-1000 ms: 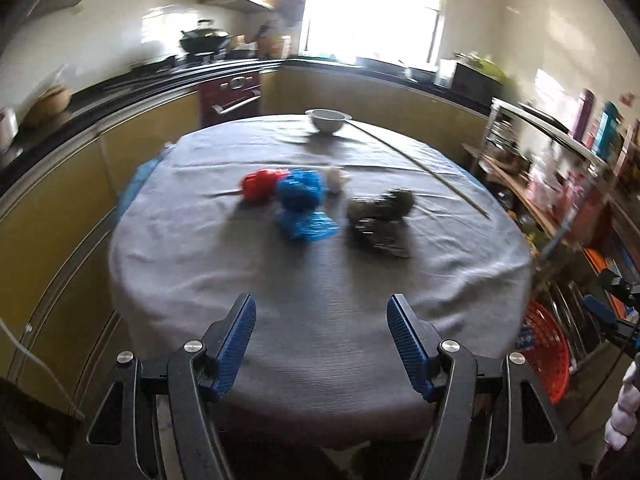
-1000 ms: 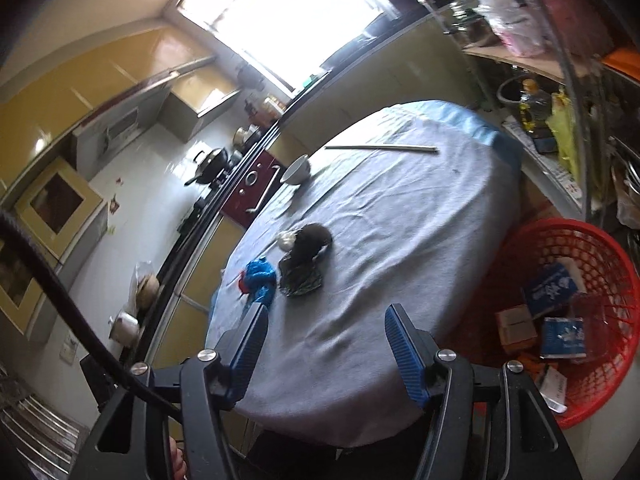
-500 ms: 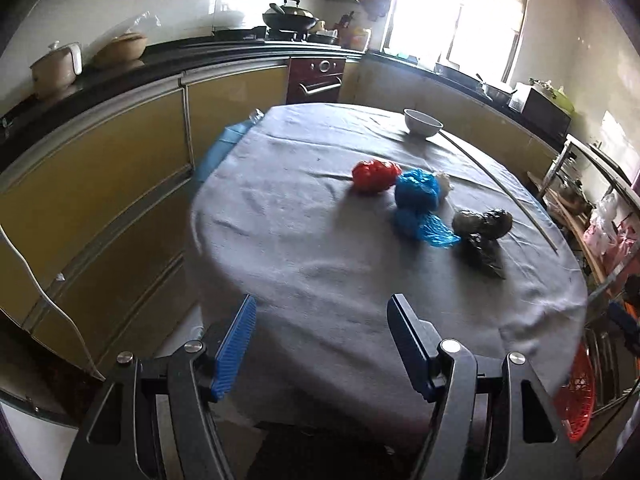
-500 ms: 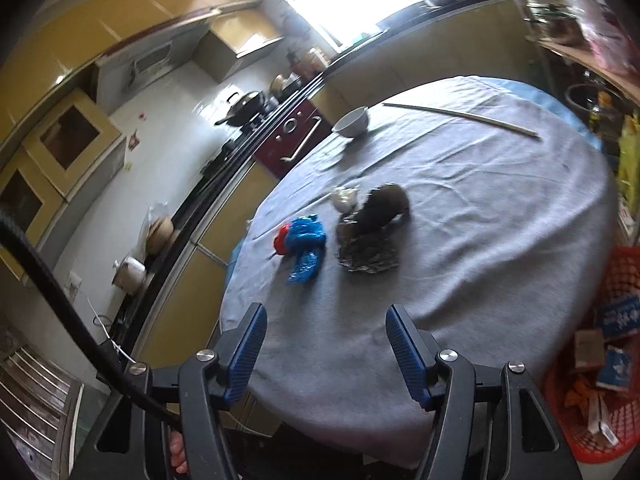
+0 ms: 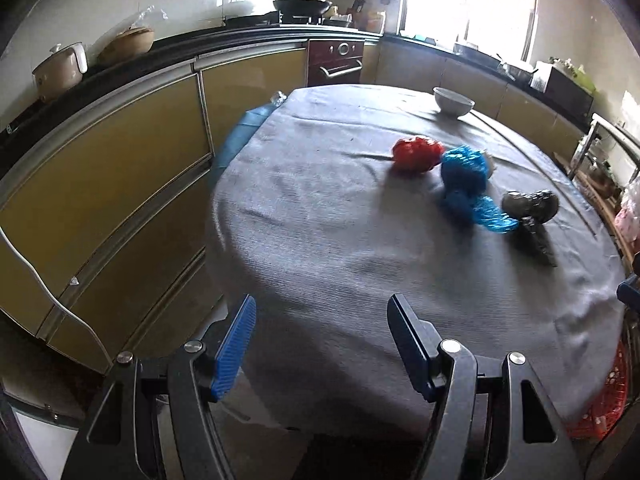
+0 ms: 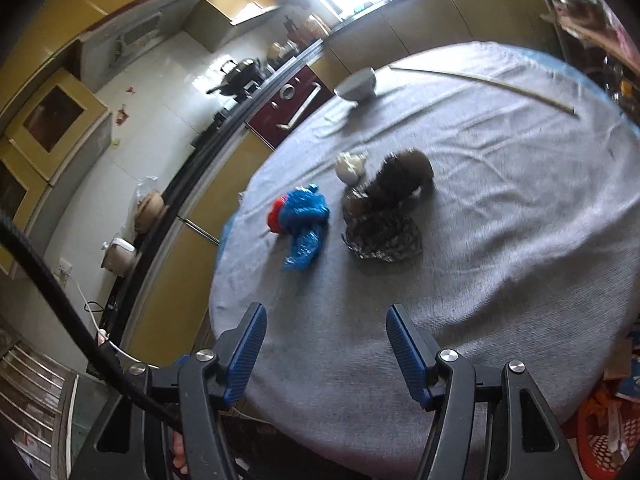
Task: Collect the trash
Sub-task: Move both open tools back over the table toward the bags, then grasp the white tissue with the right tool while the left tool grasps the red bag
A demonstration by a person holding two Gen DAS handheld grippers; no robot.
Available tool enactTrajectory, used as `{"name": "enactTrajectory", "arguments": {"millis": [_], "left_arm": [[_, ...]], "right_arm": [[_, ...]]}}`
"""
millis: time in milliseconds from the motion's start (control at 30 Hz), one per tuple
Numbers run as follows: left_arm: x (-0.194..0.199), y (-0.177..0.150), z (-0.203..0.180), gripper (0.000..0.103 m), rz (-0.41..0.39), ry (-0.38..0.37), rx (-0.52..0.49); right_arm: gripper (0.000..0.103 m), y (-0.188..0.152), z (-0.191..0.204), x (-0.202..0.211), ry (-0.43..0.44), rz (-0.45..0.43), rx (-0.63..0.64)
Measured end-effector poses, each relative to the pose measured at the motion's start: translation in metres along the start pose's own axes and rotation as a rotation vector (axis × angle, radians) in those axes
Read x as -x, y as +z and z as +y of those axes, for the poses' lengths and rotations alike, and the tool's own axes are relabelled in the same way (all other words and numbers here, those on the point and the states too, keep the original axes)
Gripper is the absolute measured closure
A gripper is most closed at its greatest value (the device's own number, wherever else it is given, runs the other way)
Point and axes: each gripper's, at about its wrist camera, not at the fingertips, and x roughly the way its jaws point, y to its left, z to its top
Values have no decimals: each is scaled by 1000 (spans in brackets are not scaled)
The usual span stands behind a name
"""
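Note:
Trash lies in a cluster on a round table with a grey cloth (image 5: 320,240) (image 6: 500,240): a red crumpled bag (image 5: 416,153) (image 6: 275,213), a blue crumpled bag (image 5: 466,176) (image 6: 304,216), a dark crumpled wrapper (image 5: 532,205) (image 6: 404,178), a flat dark foil piece (image 6: 382,236) and a small white wad (image 6: 350,166). My left gripper (image 5: 322,340) is open and empty above the table's near edge. My right gripper (image 6: 324,344) is open and empty over the near edge, well short of the trash.
A white bowl (image 5: 453,100) (image 6: 358,85) and a long thin stick (image 6: 480,80) lie at the far side of the table. A red basket (image 5: 604,396) (image 6: 608,428) holding boxes stands on the floor at the right. Yellow kitchen cabinets (image 5: 120,168) curve along the left.
Both grippers have swung left around the table. The trash now sits further right in the left view and more central in the right view. Both stayed open.

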Motion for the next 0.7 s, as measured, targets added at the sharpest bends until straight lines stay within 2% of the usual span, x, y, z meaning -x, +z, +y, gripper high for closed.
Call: {"name": "enactTrajectory", "arguments": {"millis": [233, 367, 567, 700], "left_arm": [[-17, 21, -5, 34, -5, 21, -56], [-33, 47, -12, 34, -15, 13, -97], [-64, 99, -20, 34, -9, -90, -120], [-92, 132, -30, 34, -4, -144, -147]], "right_arm": [[37, 23, -8, -39, -14, 48, -14], [37, 52, -2, -62, -6, 59, -4], [37, 103, 18, -92, 49, 57, 35], [37, 135, 19, -128, 57, 72, 23]]}}
